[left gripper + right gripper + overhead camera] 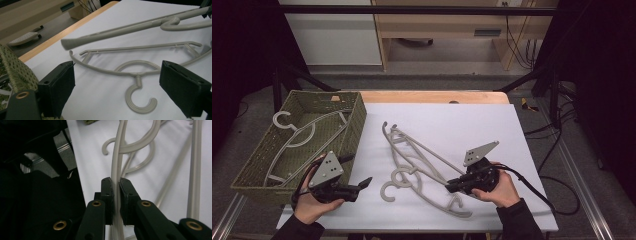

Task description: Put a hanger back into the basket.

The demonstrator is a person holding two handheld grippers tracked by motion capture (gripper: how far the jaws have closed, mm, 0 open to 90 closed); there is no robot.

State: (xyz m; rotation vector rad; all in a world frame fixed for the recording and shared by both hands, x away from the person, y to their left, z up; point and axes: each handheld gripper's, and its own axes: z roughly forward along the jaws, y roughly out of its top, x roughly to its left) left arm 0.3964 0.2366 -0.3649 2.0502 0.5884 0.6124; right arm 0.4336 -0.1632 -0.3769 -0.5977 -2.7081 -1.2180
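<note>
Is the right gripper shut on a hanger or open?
Shut on it: the right gripper has its jaws pressed against both sides of the hanger arm, which runs between them above the white table.

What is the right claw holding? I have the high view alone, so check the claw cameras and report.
Observer: The right claw is shut on the thin arm of a grey hanger.
Operator: Now report the left claw.
Observer: The left claw is wide open and holds nothing. A second hanger's hook lies on the table just ahead, between its jaws.
</note>
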